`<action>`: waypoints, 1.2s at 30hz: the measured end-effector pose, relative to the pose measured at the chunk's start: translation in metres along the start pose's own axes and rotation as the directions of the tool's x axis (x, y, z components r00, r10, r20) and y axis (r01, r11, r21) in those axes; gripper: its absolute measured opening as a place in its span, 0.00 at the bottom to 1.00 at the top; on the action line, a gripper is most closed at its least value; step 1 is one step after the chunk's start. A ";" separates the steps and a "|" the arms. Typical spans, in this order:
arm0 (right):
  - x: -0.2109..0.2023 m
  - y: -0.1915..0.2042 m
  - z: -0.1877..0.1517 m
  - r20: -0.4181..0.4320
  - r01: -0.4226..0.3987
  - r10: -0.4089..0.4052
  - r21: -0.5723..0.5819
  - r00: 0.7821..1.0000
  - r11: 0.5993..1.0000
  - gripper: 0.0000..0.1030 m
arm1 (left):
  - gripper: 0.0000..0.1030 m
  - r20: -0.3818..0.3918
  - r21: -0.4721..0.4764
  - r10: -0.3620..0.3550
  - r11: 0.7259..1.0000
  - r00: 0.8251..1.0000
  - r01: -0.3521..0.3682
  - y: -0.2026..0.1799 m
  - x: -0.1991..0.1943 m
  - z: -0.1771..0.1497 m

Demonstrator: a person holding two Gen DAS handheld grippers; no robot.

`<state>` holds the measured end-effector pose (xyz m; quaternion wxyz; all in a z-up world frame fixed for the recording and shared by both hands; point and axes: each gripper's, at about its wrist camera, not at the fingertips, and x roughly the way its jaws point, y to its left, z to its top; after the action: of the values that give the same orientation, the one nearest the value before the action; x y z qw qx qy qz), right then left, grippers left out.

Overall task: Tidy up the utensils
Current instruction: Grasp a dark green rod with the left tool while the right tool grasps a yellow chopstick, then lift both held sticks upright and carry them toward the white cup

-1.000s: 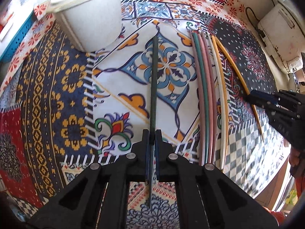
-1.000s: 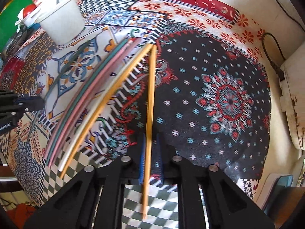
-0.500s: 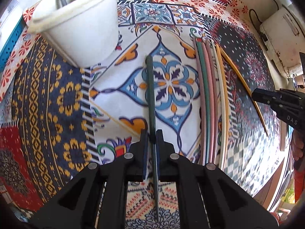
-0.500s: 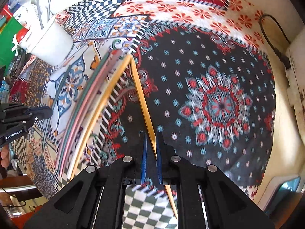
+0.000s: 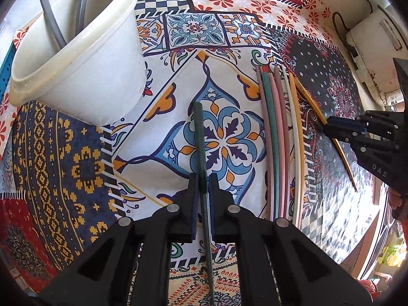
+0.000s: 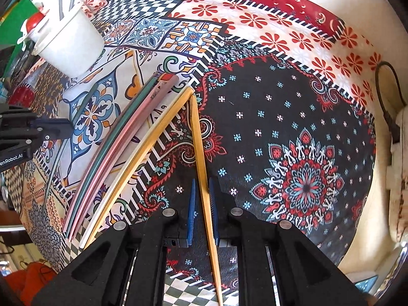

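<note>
Ahead and left of your left fingers (image 5: 193, 199), the white tub (image 5: 84, 61) blocks the way; straight ahead is bare cloth (image 5: 158, 117). To their right, a row of sticks (image 5: 278, 137) lies close. Right of your right fingers (image 6: 213, 199), open dark cloth (image 6: 280, 117) runs to the wall (image 6: 382, 20) and cable (image 6: 387, 97).

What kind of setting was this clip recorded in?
Probably a home table: a patchwork-print cloth covers it, a white plastic tub holds utensils, a row of coloured chopsticks lies on the cloth, and a cable runs along the wall.
</note>
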<state>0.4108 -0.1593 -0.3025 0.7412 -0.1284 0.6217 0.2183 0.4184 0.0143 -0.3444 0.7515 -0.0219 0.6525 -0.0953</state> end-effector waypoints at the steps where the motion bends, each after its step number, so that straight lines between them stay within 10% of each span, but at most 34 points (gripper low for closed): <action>1: 0.001 0.001 0.003 0.001 0.001 -0.001 -0.002 1.000 1.000 0.10 | 0.06 0.001 0.000 0.003 1.000 1.000 -0.003 0.000 0.001 0.001; 21: -0.030 0.024 -0.003 0.112 -0.025 0.021 0.028 0.993 0.999 0.06 | 0.04 0.133 0.006 0.019 1.000 0.991 -0.020 -0.021 -0.037 -0.020; 36: -0.104 0.046 -0.021 0.354 -0.067 0.060 0.006 0.933 0.998 0.05 | 0.04 0.361 -0.093 0.061 0.995 0.931 -0.029 -0.010 -0.120 -0.059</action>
<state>0.3567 -0.1457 -0.2008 0.8346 -0.0604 0.4840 0.2561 0.3433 0.0309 -0.2348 0.8594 -0.0567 0.5062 -0.0441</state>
